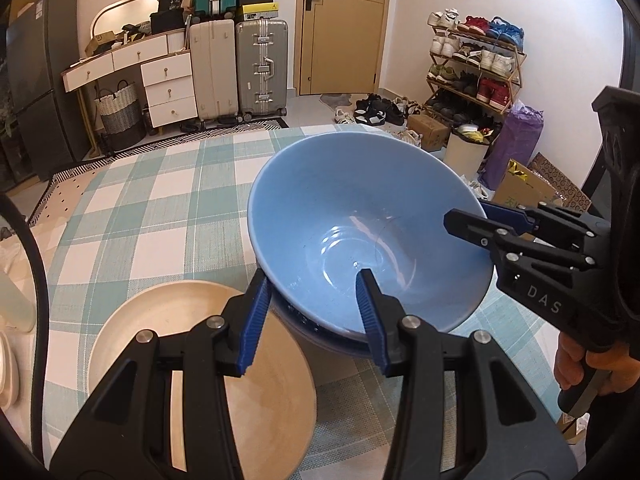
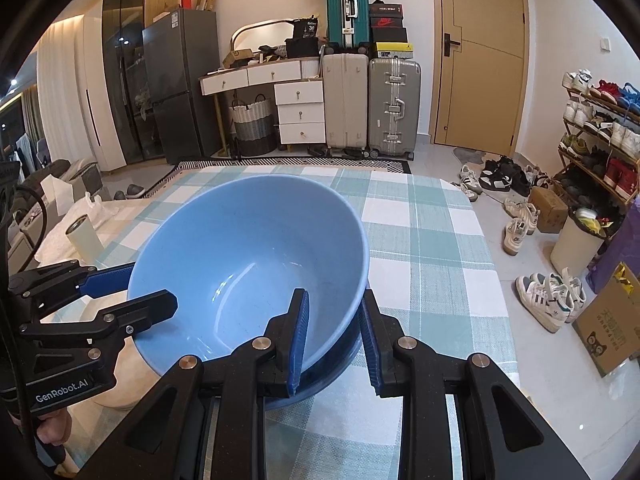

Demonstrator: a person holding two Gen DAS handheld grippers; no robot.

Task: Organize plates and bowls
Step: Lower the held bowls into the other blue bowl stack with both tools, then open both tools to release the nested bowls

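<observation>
The left gripper (image 1: 316, 312) is seen straddling the near rim of a blue bowl (image 1: 360, 232), one blue-padded finger outside the wall and one inside; the jaws are spread wider than the wall, and whether the pads bear on it cannot be told. The right gripper (image 2: 334, 336) is likewise set astride the opposite rim of the same bowl (image 2: 248, 256), with a clear gap noted at the outer pad, so a released state is recorded. The bowl is held tilted and is nested in a darker blue dish (image 1: 320, 340) beneath it; nothing is observed inside the bowl. Just beside this stack, a cream plate (image 1: 192, 352) is found lying bare on the table. All items are placed on a green-and-white checked tablecloth (image 1: 160, 208).
</observation>
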